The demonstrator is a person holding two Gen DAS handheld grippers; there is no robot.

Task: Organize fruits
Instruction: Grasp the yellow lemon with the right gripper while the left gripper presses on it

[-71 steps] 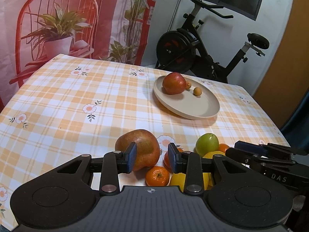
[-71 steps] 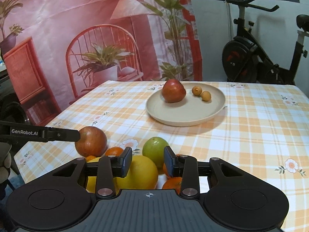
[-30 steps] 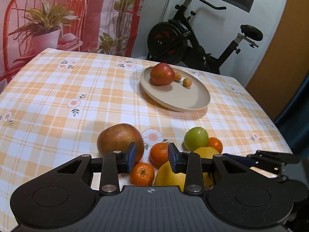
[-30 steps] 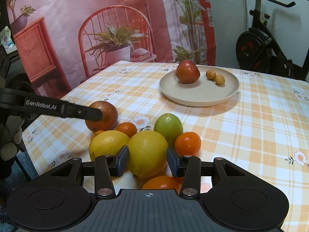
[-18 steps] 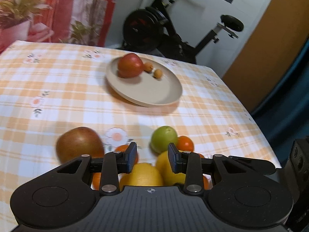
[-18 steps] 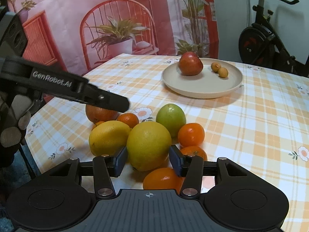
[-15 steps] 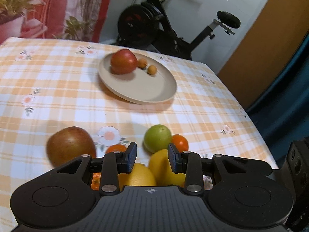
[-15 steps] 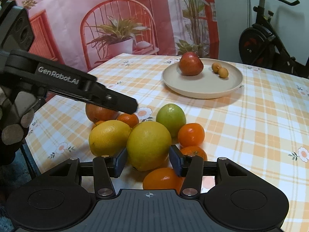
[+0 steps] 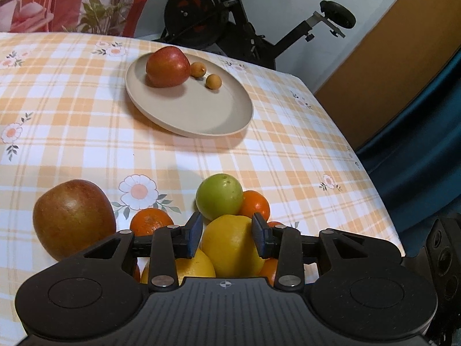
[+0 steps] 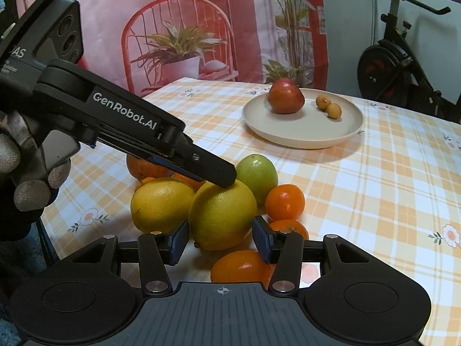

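Straddling the large lemon (image 10: 222, 214) at lower centre, the right gripper (image 10: 220, 238) has both pads at the fruit's flanks; contact cannot be confirmed. Lemon's long axis runs roughly upright in frame. Left gripper (image 9: 225, 235), jaws just widening, brackets the same lemon (image 9: 233, 245) without visible contact.

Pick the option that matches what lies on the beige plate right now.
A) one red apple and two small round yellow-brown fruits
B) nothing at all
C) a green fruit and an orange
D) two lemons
A: the plate holds a red apple and two small round fruits; the green fruit, the oranges and the lemons sit on the tablecloth nearer the camera.
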